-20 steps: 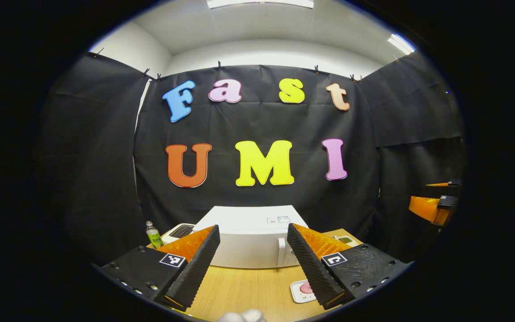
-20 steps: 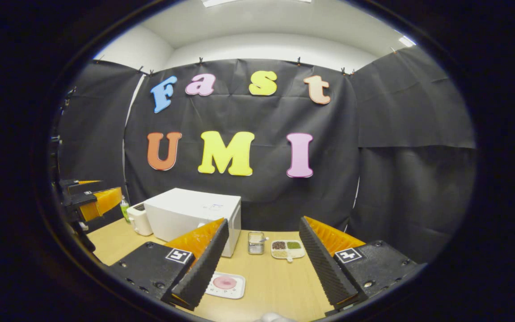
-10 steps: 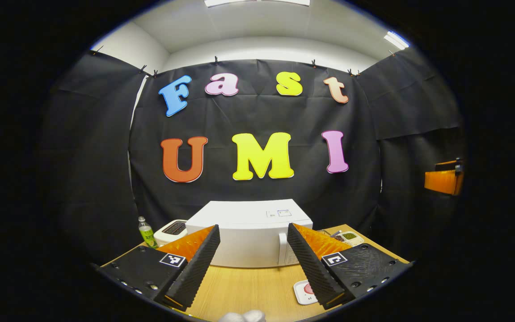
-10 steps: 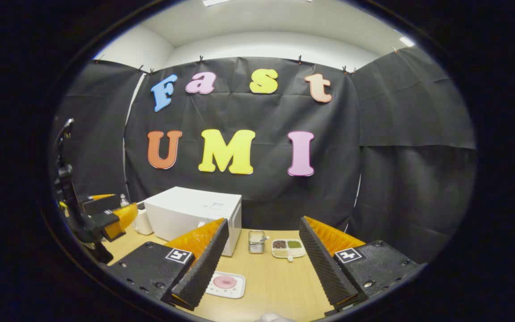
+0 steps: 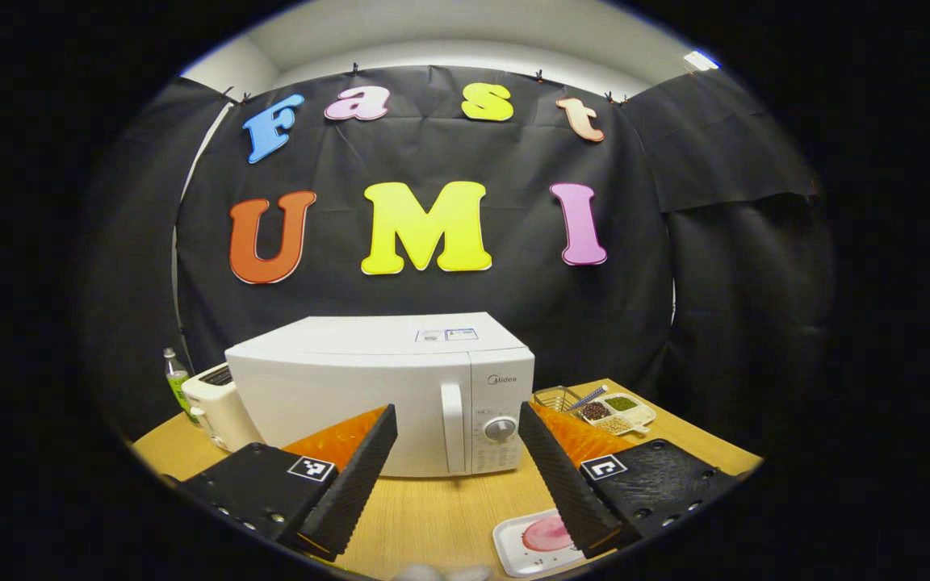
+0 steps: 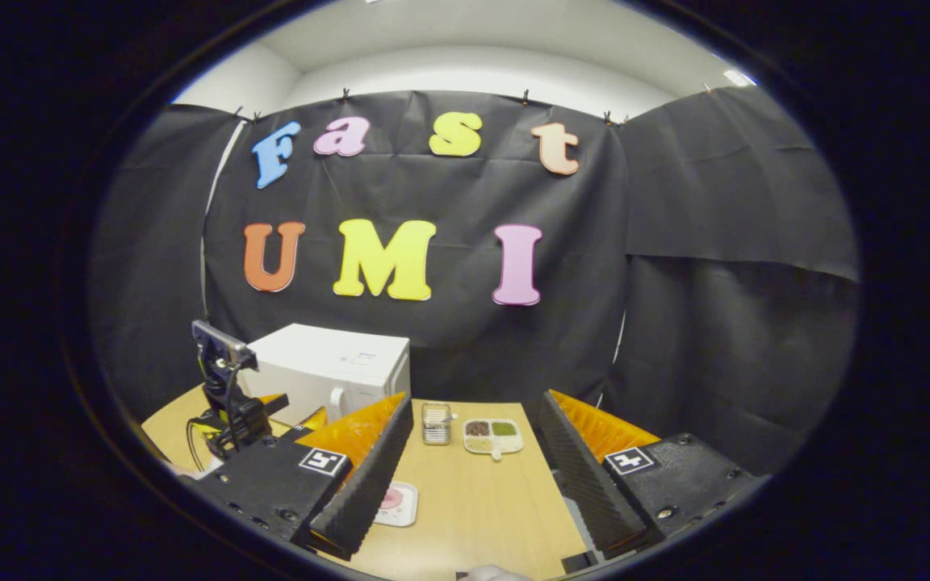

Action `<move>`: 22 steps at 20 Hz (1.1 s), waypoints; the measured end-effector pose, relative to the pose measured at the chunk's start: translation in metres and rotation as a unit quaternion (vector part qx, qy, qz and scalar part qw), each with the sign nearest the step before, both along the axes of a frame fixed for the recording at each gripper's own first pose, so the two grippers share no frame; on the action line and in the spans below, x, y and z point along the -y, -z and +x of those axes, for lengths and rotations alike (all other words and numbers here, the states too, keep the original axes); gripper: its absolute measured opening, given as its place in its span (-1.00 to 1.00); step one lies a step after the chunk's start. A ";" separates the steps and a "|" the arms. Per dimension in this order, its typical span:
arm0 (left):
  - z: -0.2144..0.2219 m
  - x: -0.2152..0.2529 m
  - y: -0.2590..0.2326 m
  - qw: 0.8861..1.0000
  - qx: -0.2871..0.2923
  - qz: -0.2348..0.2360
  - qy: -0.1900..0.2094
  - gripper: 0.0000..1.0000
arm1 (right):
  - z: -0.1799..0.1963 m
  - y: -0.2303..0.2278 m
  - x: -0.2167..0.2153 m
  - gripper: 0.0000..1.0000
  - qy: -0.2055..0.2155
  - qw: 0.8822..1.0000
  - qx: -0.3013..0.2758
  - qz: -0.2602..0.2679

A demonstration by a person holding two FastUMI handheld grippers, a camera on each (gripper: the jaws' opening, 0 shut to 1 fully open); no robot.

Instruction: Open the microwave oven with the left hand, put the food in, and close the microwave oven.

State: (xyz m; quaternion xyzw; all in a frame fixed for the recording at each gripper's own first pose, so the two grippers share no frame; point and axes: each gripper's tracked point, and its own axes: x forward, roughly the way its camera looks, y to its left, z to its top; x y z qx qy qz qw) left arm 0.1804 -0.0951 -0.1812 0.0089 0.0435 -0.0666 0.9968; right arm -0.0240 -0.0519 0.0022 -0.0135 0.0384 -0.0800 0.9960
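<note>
A white microwave (image 5: 352, 379) stands on the wooden table (image 5: 433, 516) with its door closed; its vertical handle (image 5: 453, 428) and dial (image 5: 500, 428) face me. My left gripper (image 5: 457, 411) is open, a short way in front of the door, with the handle lined up between its fingers. The food, a pink piece on a small white tray (image 5: 529, 539), lies on the table low right of the left gripper. In the right gripper view, the tray (image 6: 395, 500) lies just past the right gripper's left finger. My right gripper (image 6: 475, 399) hangs open above the table, holding nothing. The left gripper (image 6: 287, 407) reaches toward the microwave (image 6: 328, 367).
A white toaster (image 5: 211, 403) and a green bottle (image 5: 174, 379) stand left of the microwave. To its right are a metal holder (image 6: 435, 424) and a divided dish of grains (image 6: 493, 434). Black cloth walls close the booth behind.
My left gripper has moved forward and down toward the microwave, which now looms much larger. In the right gripper view the left gripper has advanced to the microwave's front; the right gripper shifted slightly.
</note>
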 end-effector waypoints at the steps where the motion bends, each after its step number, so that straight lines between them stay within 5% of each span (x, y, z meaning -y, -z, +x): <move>1: 0.016 0.002 0.012 1.000 -0.010 0.002 -0.003 0.89 | -0.002 0.003 0.004 0.83 0.006 1.000 -0.007 0.001; 2: 0.033 0.003 0.024 1.000 -0.020 0.005 -0.009 0.90 | -0.003 0.005 0.009 1.00 0.012 1.000 -0.012 0.002; 4: 0.057 0.003 0.048 0.999 -0.045 0.009 -0.018 0.89 | -0.004 0.009 0.019 0.84 0.027 0.999 -0.021 0.000; 5: 0.068 0.002 0.054 0.998 -0.049 0.016 -0.023 0.91 | -0.005 0.012 0.024 1.00 0.034 0.999 -0.025 -0.005; 7: 0.083 0.003 0.058 0.999 -0.043 0.016 -0.027 0.91 | -0.004 0.015 0.030 0.84 0.042 0.999 -0.027 -0.012; 10: 0.094 0.005 0.065 0.998 -0.050 0.005 -0.029 0.90 | 0.001 0.026 0.031 1.00 0.044 0.998 -0.040 -0.007; 14: 0.101 0.000 0.065 0.998 -0.051 0.000 -0.030 0.55 | 0.002 0.026 0.024 1.00 0.033 0.998 -0.046 -0.010; 18: 0.097 0.005 0.070 0.998 -0.063 -0.012 -0.010 -0.48 | 0.005 0.022 0.017 1.00 0.029 0.999 -0.042 -0.010; 22: 0.096 0.003 0.073 0.997 -0.071 -0.015 -0.007 -0.75 | 0.003 0.018 0.008 1.00 0.027 0.999 -0.038 -0.012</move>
